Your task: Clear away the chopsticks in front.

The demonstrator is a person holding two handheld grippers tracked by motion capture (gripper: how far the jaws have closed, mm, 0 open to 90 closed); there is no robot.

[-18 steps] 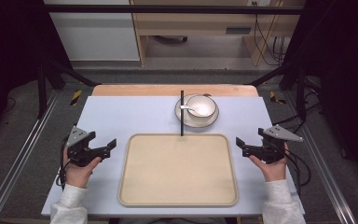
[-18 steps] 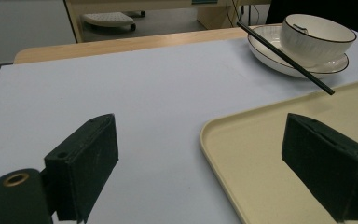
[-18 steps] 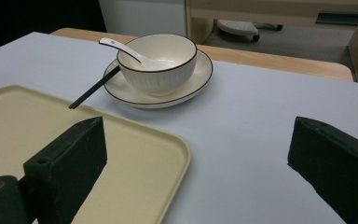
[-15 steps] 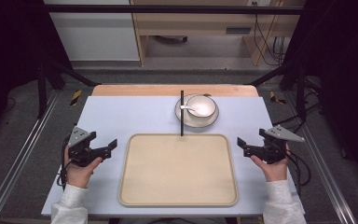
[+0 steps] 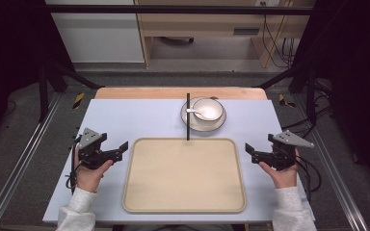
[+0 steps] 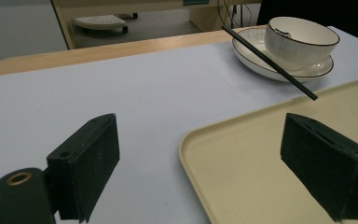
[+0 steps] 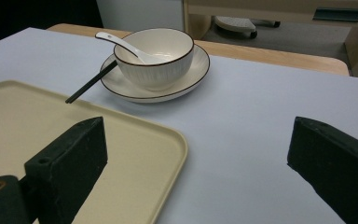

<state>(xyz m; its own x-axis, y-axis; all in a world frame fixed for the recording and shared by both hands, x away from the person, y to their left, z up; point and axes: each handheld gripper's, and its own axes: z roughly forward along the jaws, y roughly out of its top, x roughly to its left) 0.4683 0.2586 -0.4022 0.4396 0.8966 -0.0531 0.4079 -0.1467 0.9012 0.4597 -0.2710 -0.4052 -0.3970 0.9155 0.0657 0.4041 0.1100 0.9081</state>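
A beige tray (image 5: pixel 184 175) lies in the middle of the pale blue table (image 5: pixel 139 118), with nothing on it. Behind it stands a white bowl (image 5: pixel 208 109) on a white saucer (image 5: pixel 218 124), a white spoon (image 5: pixel 193 111) resting inside the bowl. A black chopstick (image 5: pixel 188 117) leans on the saucer's left rim, its near tip over the tray's far edge. My left gripper (image 5: pixel 122 149) is held just left of the tray, open and holding nothing. My right gripper (image 5: pixel 248 151) sits just right of the tray, open too. The bowl (image 6: pixel 300 39) and chopstick (image 6: pixel 270 63) appear past the left gripper's jaws.
A wooden strip (image 5: pixel 178 93) runs along the table's far edge. Metal frame rails (image 5: pixel 24 163) flank both sides of the table. A cabinet (image 5: pixel 96 31) and a desk (image 5: pixel 221 19) stand on the floor beyond. Bare table surface lies left of the saucer.
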